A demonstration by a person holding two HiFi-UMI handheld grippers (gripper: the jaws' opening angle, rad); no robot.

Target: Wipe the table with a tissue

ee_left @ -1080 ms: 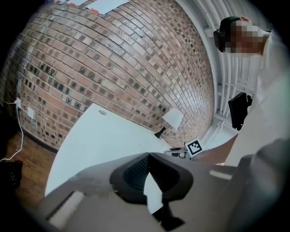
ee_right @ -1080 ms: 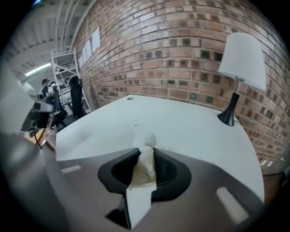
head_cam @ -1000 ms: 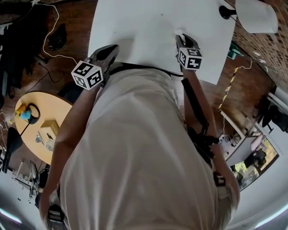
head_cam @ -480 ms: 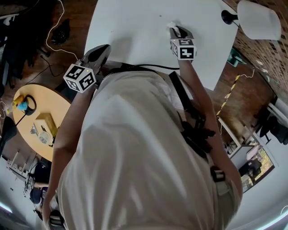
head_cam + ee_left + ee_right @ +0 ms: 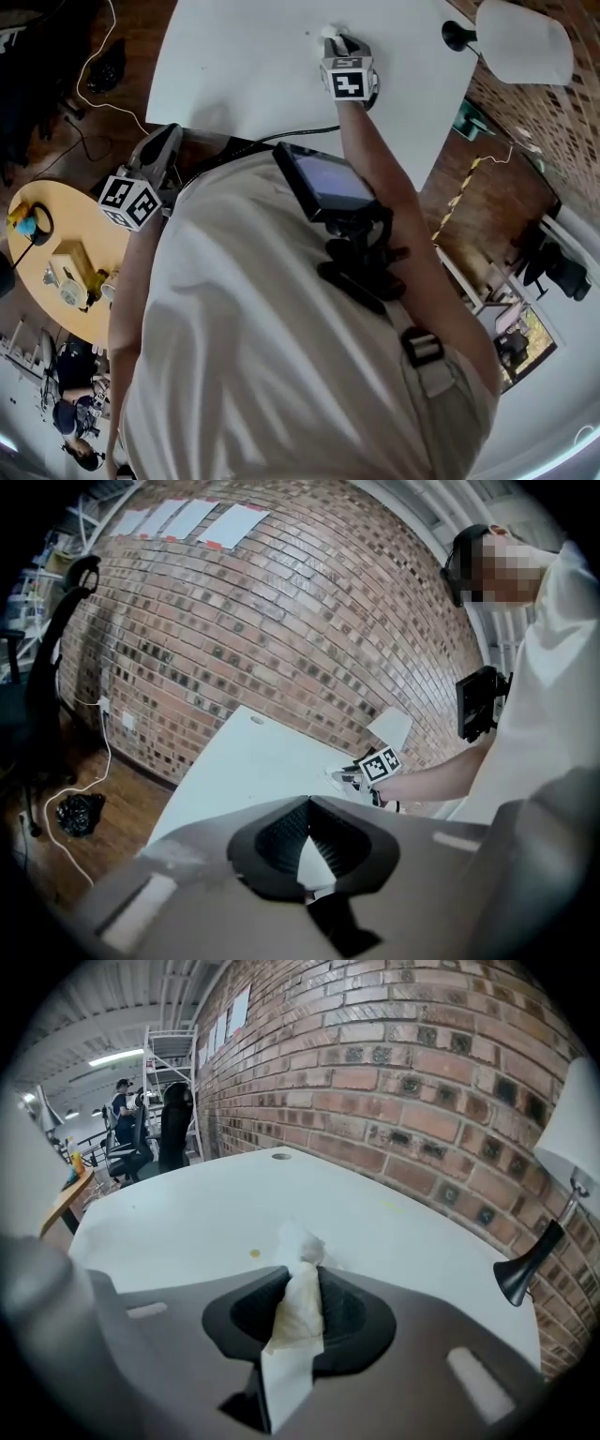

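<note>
White crumpled tissue (image 5: 296,1302) was pinched between the jaws of the right gripper (image 5: 298,1271), its bunched tip held low at the white table (image 5: 169,1208) in mid-frame; contact could not be made out. A small yellow spot (image 5: 254,1253) was seen just left of it, so wiping was judged unfinished. The left gripper (image 5: 308,799), at lower centre, was kept off the table, jaws pressed together on nothing. No writing could be read: only square markers (image 5: 348,83) and illegible wall sheets (image 5: 230,522).
</note>
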